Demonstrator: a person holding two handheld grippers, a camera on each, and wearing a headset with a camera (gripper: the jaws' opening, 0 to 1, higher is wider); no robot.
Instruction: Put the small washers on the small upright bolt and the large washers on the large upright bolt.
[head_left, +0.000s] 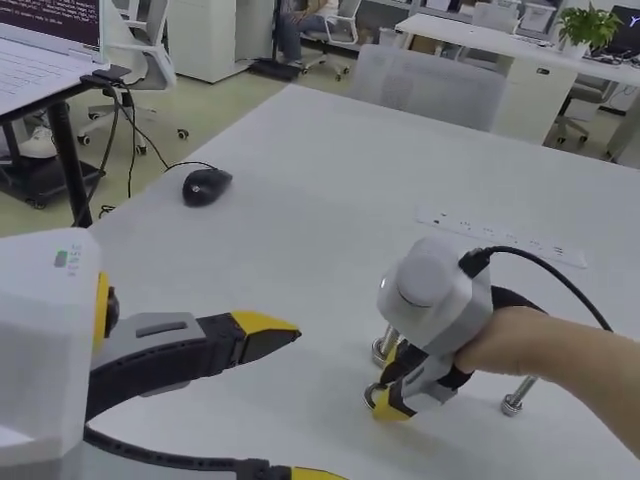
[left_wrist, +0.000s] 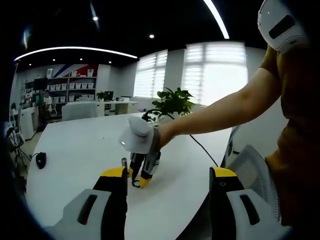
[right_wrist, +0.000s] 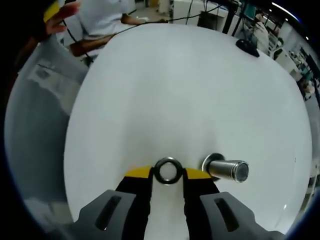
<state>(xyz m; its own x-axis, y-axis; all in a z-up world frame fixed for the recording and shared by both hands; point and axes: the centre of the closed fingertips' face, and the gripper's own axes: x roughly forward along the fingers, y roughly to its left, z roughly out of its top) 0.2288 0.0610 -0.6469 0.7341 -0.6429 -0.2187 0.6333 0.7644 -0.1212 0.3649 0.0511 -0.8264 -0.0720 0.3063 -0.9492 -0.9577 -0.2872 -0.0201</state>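
- Yellow-tipped and low over the white table, head view: holding the right gripper down beside the foot of the large bolt, pinching a washer at its tips, with the hand behind. Hovering the left gripper nearby, jaws spread wide and carrying nothing. Spotting the small bolt standing apart, on the far side of that hand.
- Left gripper view: looking out between its own wide-apart, empty jaws at the right gripper, with the large bolt rising just beside it.
- Right gripper view: clamping the washer by opposite edges between the tips, hole facing the camera, not yet on anything. Finding the large bolt just beside it, shaft upright.
- Judging the washer a large one from hole against shaft, though not with certainty.
- Doing this step well: lifting clear of the bolt's top, levelling the ring, centring the hole over the shaft, lowering well onto the thread, and only then easing the jaws apart. Avoiding any sideways knock against the bolt.
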